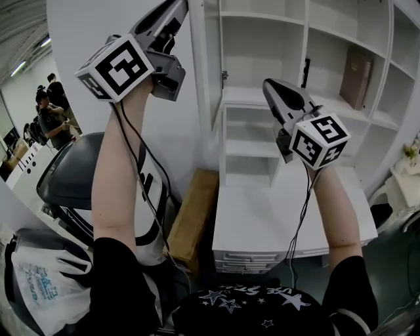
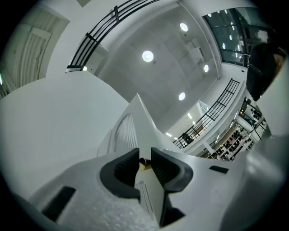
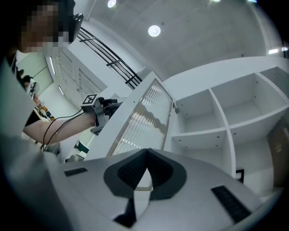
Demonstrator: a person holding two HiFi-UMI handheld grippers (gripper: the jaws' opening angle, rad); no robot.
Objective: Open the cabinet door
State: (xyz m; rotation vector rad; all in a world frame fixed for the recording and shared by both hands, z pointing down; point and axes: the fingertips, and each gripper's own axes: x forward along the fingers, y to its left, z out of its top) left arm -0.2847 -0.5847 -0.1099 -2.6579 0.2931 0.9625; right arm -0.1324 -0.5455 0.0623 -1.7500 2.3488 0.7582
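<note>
The white cabinet door [image 1: 203, 98] stands swung out from the shelving, almost edge-on in the head view. In the right gripper view its ribbed glass panel [image 3: 144, 122] faces me. My left gripper [image 1: 178, 8] reaches up to the door's free edge. In the left gripper view the left gripper [image 2: 144, 153] has its jaws close on either side of that edge, with a small brass knob [image 2: 144, 164] gripped between the pads. My right gripper [image 1: 270, 85] hangs in front of the open shelves, apart from the door. The right gripper [image 3: 147, 151] is shut and holds nothing.
Open white shelves [image 1: 262, 46] hold a brown book [image 1: 357, 77]. Below them is a white desk top [image 1: 289, 216] with drawers. A cardboard box [image 1: 193, 216] leans beside the desk. A dark chair [image 1: 72, 177] and a plastic bag [image 1: 46, 275] sit lower left. People [image 1: 52, 111] stand far left.
</note>
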